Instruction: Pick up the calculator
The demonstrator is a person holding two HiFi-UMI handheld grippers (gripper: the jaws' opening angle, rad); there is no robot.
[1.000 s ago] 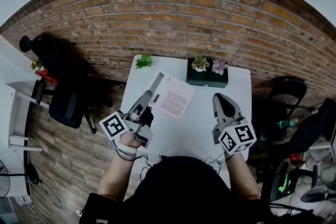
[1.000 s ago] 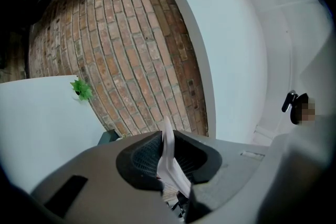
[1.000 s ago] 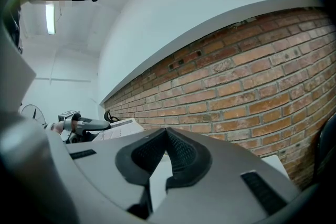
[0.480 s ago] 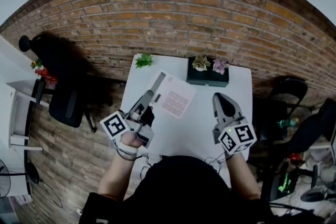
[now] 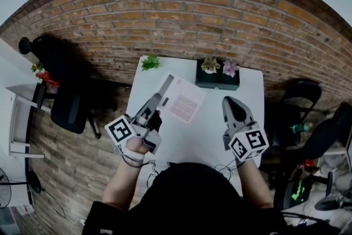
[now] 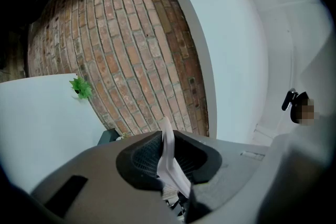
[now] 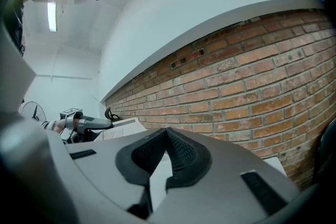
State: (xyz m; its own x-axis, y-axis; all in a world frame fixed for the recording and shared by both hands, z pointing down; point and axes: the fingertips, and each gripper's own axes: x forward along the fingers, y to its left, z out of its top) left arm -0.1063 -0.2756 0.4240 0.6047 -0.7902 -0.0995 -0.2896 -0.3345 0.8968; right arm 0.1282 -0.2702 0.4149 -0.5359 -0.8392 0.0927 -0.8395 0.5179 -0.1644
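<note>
the left gripper [image 5: 165, 85] pinches the calculator [image 5: 184, 103] by its left edge over the white table [image 5: 214, 137]; whether its far side rests on the table cannot be told. from the left gripper view it is only a thin edge between the jaws, keys blurred. the right gripper [image 5: 231, 103] is pressed together on nothing, to the right.

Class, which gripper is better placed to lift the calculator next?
Left. The left gripper is shut on the edge of the flat white calculator with pink keys; the right gripper is shut, empty, apart from it.
</note>
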